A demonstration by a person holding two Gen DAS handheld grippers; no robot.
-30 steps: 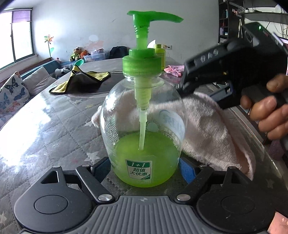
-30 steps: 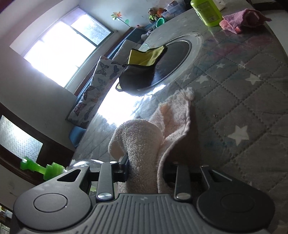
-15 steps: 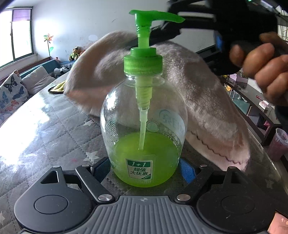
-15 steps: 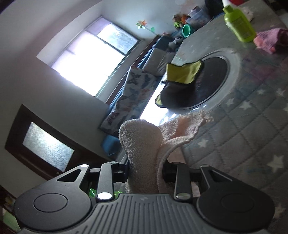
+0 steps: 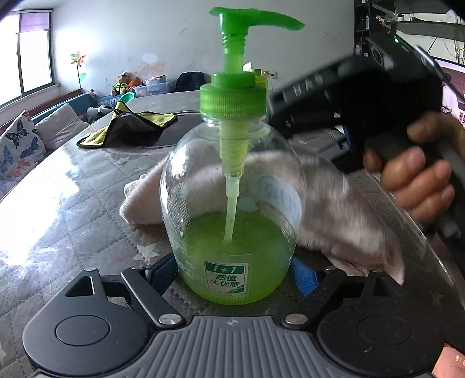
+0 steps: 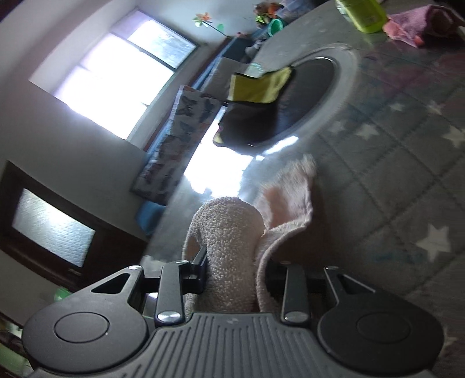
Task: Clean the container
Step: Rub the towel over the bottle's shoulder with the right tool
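Note:
A clear pump bottle (image 5: pixel 232 221) with a green pump head and green liquid stands upright on the quilted table. My left gripper (image 5: pixel 232 273) is shut on its base, blue pads on both sides. My right gripper (image 6: pixel 232 276) is shut on a pale pink towel (image 6: pixel 229 247). In the left wrist view the right gripper body (image 5: pixel 363 104) is at the upper right, close behind the bottle's neck, and the towel (image 5: pixel 343 209) drapes down behind and right of the bottle.
A yellow and grey cloth (image 5: pixel 130 128) lies on a dark round insert (image 6: pixel 305 99) at the table's far side. A green bottle (image 6: pixel 363 13) and a pink cloth (image 6: pixel 415 23) sit farther back. A sofa with butterfly cushions (image 5: pixel 20 148) is at left.
The right gripper with the towel rose over the top of the bottle, then came back down behind and right of it. The left gripper and bottle have not moved.

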